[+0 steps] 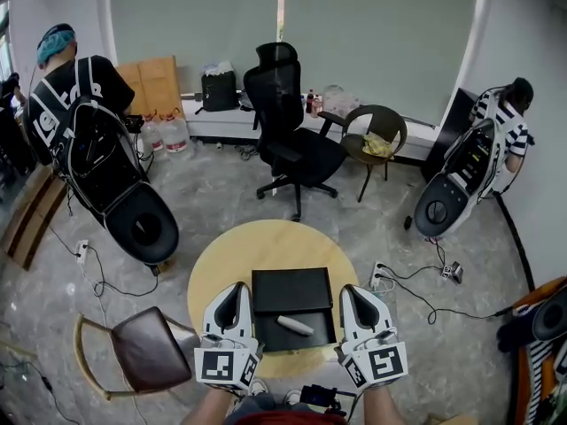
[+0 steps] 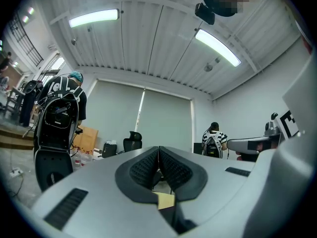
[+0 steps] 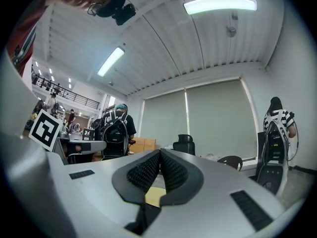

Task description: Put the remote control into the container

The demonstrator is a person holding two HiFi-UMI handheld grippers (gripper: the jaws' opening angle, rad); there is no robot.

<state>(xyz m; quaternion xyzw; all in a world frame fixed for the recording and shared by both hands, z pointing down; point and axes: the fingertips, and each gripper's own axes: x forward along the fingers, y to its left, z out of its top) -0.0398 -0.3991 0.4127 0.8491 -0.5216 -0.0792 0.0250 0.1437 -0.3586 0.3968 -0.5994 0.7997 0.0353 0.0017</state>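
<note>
**Head view, looking steeply down on the round table (image 1: 221, 268).** One remote control (image 1: 295, 326) lies on the nearer half of the one black container (image 1: 268, 333). It appears to rest inside, though the container's depth cannot be told from above. The farther half of the container shows as a flat dark panel, and whether that is a raised lid is unclear.

**Governing relation.** The remote control sits between the two tongs, inward of each. It lies to the right of the left tongs (image 1: 236, 289) and to the left of the right tongs (image 1: 352, 290), and slightly nearer the person than both tips. Its long axis runs across the picture from left to right, tilted a little so that its right end comes nearer the person. The two tongs stand about equally far from its middle, and the right tongs are nearer its right end. Neither touches it or the container.

**State of the tongs.** In each gripper view the ribbed pads meet along a closed seam with nothing between them. Both tongs are clenched and empty, and both point roughly level across the room.

**Count.** One remote control, one container, one table, two tongs.

**Judgement.** The placing looks complete. What remains is probably only to draw both tongs back without brushing the container's edges.
</note>
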